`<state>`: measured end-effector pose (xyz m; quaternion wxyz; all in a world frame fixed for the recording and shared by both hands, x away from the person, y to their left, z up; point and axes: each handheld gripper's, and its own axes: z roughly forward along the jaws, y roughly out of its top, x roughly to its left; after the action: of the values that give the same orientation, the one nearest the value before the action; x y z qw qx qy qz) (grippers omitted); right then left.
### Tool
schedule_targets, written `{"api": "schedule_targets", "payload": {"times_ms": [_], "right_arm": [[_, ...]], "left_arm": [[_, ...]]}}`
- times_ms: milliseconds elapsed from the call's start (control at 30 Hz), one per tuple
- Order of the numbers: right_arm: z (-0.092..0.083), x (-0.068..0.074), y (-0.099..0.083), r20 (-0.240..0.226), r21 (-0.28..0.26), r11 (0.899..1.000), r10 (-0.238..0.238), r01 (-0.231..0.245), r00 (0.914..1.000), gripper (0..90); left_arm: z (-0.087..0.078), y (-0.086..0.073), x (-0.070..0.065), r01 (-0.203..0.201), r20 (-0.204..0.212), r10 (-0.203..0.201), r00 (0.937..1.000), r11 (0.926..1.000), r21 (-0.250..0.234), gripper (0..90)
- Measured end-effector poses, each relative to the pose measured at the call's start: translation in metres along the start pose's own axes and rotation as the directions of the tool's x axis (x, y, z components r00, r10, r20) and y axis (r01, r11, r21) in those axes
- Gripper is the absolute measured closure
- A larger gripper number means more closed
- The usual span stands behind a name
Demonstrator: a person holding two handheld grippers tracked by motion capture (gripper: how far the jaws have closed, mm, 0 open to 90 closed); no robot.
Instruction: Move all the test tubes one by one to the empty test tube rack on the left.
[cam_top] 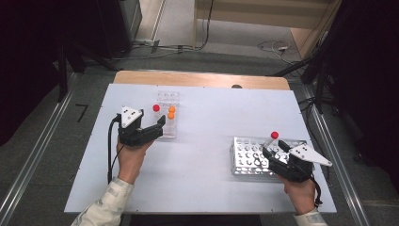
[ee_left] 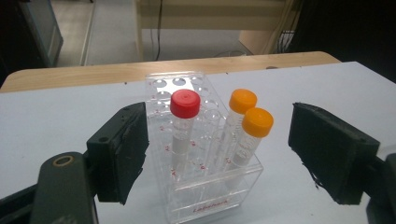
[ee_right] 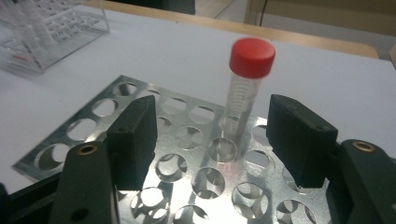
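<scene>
Right claw (ee_right: 210, 140) spread, low over metal rack (ee_right: 187, 182) | left claw (ee_left: 217, 154) spread (clear rack (ee_left: 205, 196) between)

The left hand-held gripper (ee_left: 217, 154) gapes before a clear rack (ee_left: 205, 196) holding one red-capped tube (ee_left: 183, 126) and two orange-capped tubes (ee_left: 247, 135).

Bare table (cam_top: 197, 155) lies between the clear rack (cam_top: 168, 115) and metal rack (cam_top: 251, 157).

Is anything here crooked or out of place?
Slightly. In the metal rack, the red-capped tube leans instead of standing straight. In the clear rack, the two orange-capped tubes also tilt, while its red-capped tube stands upright. Nothing looks spilled or broken.
</scene>
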<state>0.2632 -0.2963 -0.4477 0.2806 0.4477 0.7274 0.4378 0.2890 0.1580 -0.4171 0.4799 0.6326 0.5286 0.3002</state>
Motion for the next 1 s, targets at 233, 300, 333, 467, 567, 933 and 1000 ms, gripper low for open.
{"api": "schedule_targets", "payload": {"times_ms": [233,300,333,467,567,933,1000], "right_arm": [[0.012,-0.003,0.003,0.017,0.018,1.000,0.024,-0.024,0.9996,40.0],[0.017,-0.003,0.003,0.021,0.034,0.999,0.031,-0.032,0.9993,42.3],[0.018,-0.003,0.004,0.030,0.039,0.999,0.032,-0.033,0.9990,44.1],[0.021,-0.003,0.008,0.038,0.041,0.997,0.057,-0.058,0.9977,52.0],[0.024,-0.003,0.011,0.055,0.055,0.996,0.062,-0.065,0.9966,57.1],[0.024,-0.006,0.016,0.074,0.047,0.997,0.064,-0.068,0.9952,71.1],[0.020,-0.006,0.020,0.073,0.030,0.997,0.064,-0.066,0.9953,71.1]], "left_arm": [[0.000,-0.001,-0.005,-0.017,0.016,0.017,0.9997,0.9999,0.003,21.3],[0.002,-0.002,-0.005,-0.022,0.018,0.022,0.9996,0.9997,0.010,21.3],[0.002,-0.002,-0.006,-0.021,0.020,0.021,0.9996,0.9997,0.012,21.4],[0.003,-0.003,-0.008,-0.024,0.025,0.024,0.9994,0.9996,0.015,21.7],[0.003,-0.003,-0.009,-0.029,0.029,0.028,0.9992,0.9994,0.019,22.0],[0.003,-0.004,-0.009,-0.028,0.034,0.027,0.9991,0.9995,0.018,22.6],[0.002,-0.004,-0.009,-0.025,0.035,0.024,0.9991,0.9996,0.015,22.6]]}}
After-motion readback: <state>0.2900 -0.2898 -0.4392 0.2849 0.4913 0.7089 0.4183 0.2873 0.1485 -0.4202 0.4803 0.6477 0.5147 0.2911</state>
